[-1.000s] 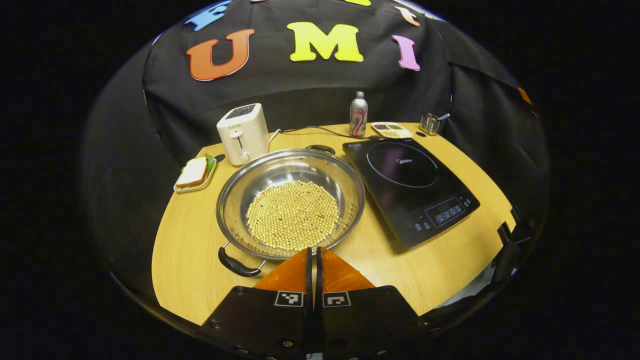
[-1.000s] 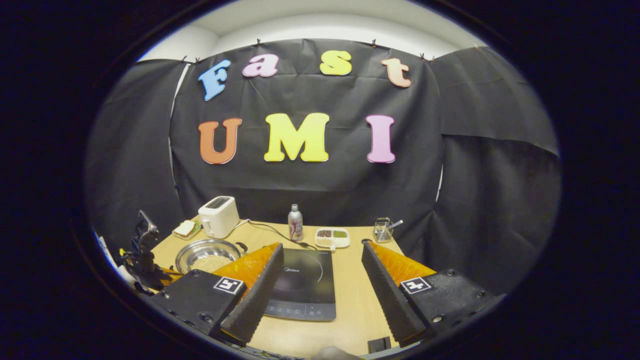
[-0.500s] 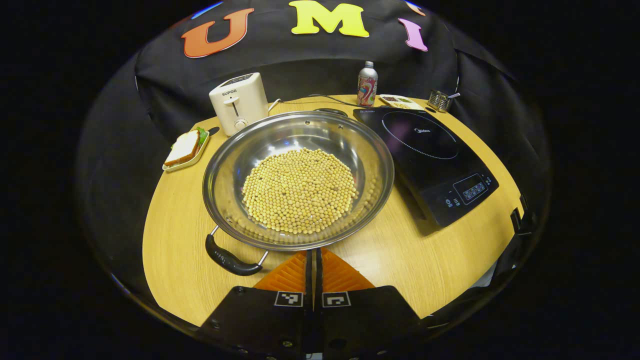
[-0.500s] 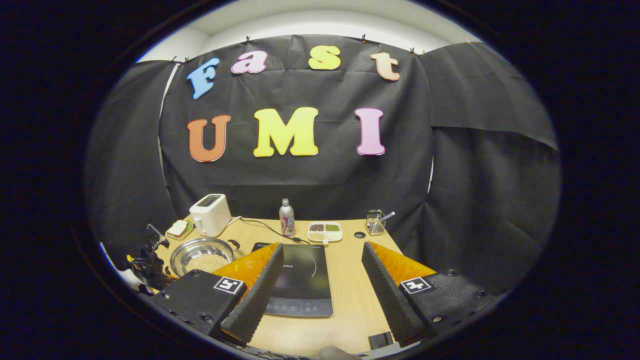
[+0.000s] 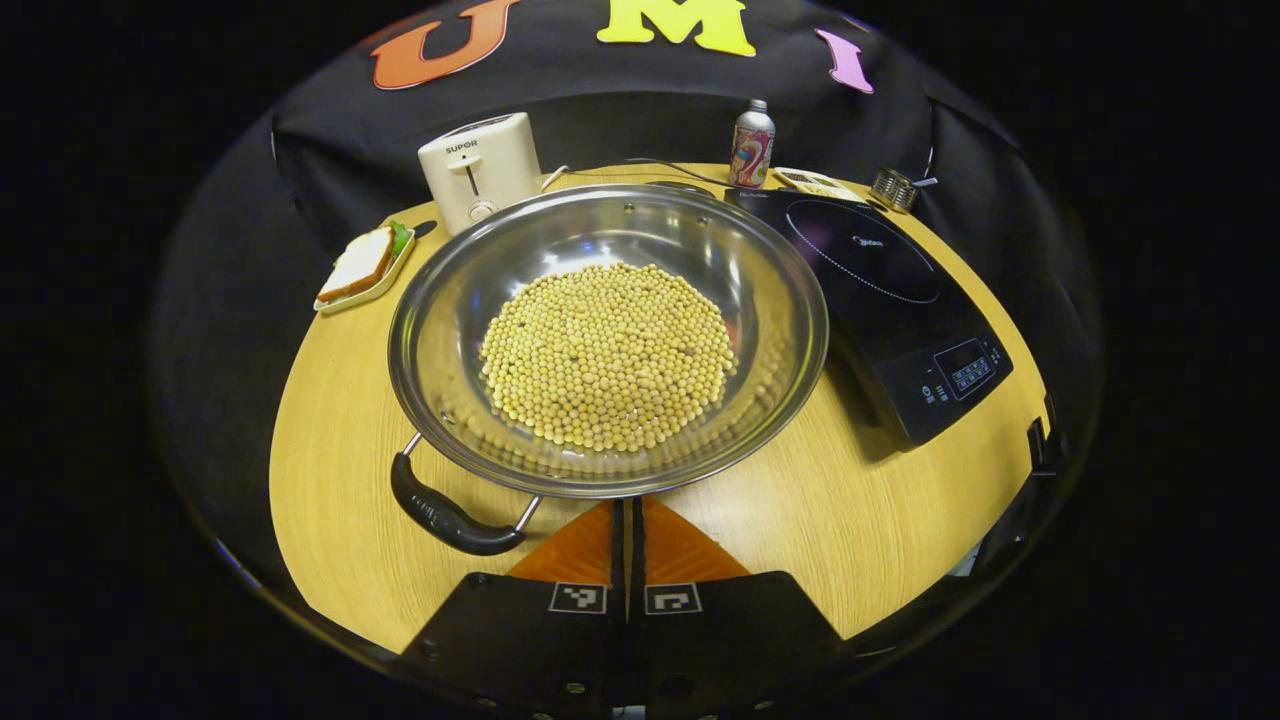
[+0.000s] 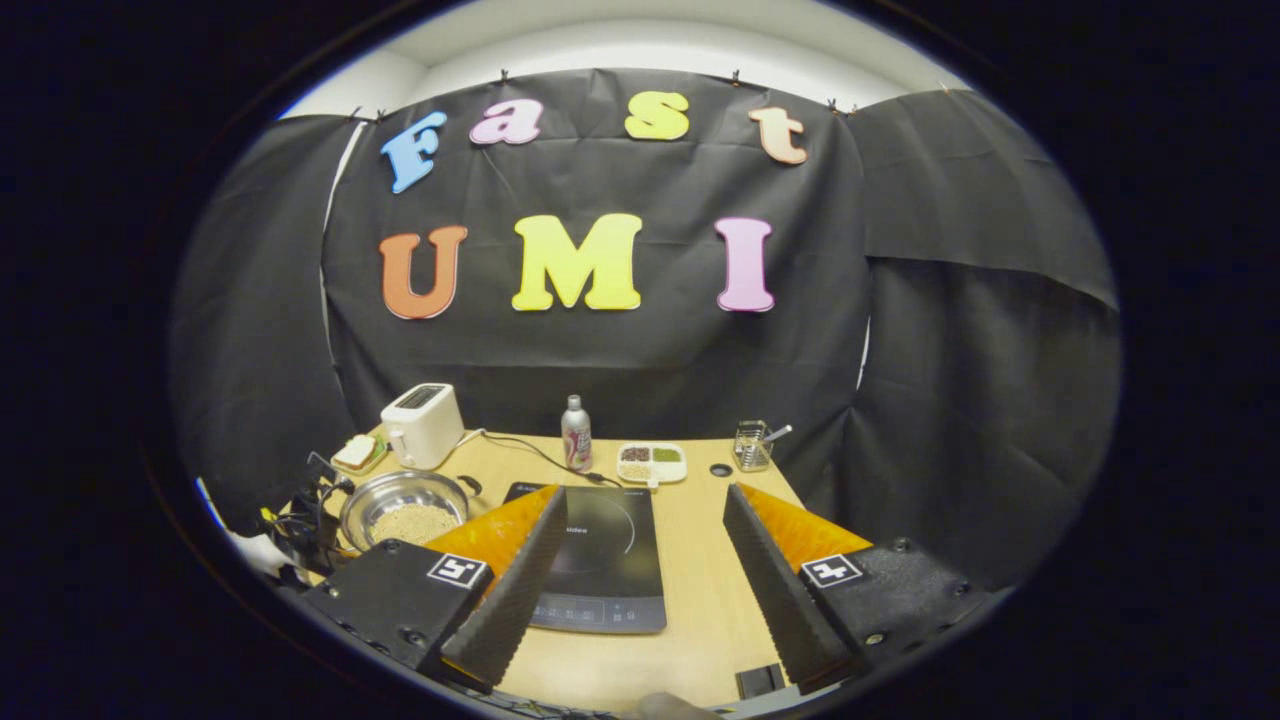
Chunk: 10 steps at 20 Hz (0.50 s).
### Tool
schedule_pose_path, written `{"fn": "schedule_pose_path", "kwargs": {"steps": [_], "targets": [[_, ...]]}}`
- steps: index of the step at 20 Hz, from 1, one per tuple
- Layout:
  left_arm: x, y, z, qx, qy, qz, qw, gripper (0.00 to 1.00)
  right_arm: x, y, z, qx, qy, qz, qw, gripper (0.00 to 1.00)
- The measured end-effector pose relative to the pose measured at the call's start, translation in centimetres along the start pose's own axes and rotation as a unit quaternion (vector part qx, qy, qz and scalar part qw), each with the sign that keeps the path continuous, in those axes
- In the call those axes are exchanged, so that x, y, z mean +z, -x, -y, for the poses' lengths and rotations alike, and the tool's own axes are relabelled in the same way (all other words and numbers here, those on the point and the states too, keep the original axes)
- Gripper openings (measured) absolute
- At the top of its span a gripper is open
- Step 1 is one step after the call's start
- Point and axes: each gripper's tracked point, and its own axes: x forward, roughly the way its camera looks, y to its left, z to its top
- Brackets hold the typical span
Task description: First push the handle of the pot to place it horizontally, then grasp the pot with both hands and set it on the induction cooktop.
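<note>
Pot (image 5: 608,340) of beans sits mid-table left of the cooktop (image 5: 885,290), looks heavy and slick, best taken by its black handle (image 5: 445,512); left tongs (image 5: 630,520) pressed together, right tongs (image 6: 640,560) spread.

Readable text on the tabletop appliances

The white plastic toaster (image 5: 480,180) near the tabletop's far left edge reads "SUPOR" on its front; the black glass induction cooktop (image 5: 880,290) bears a small brand word too blurred to read.

Silver pot (image 5: 790,300) — black handle (image 5: 445,515).
</note>
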Motion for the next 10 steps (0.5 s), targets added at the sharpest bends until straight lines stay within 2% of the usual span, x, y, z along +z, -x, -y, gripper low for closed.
{"fn": "schedule_pose_path", "kwargs": {"steps": [1, 2, 3, 4, 5, 10], "targets": [[0.1, -0.1, -0.4, 0.006, 0.001, 0.0, 1.0, 0.05, 0.0, 0.0, -0.2, 0.002, 0.002, -0.001, 1.0, 0.97], [0.0, -0.3, -0.7, 0.009, -0.001, 0.0, 1.0, 0.0, 0.0, 0.0, -0.3, 0.003, 0.004, -0.001, 1.0, 0.97], [-0.1, -0.4, -0.9, 0.01, 0.001, -0.003, 1.0, 0.0, 0.0, -0.1, -0.4, 0.004, 0.006, -0.001, 1.0, 0.99], [-0.1, -0.3, -0.9, 0.012, 0.0, -0.003, 1.0, 0.0, -0.1, -0.1, -0.4, 0.005, 0.008, -0.001, 1.0, 0.97], [0.0, -0.4, -1.1, 0.015, -0.001, -0.003, 1.0, 0.11, -0.1, 0.0, -0.5, 0.007, 0.007, -0.002, 1.0, 0.97], [-0.1, -0.1, -1.7, 0.028, 0.001, 0.0, 1.0, 0.11, -0.2, -0.2, -0.6, 0.011, 0.006, -0.003, 1.0, 0.97]]}}
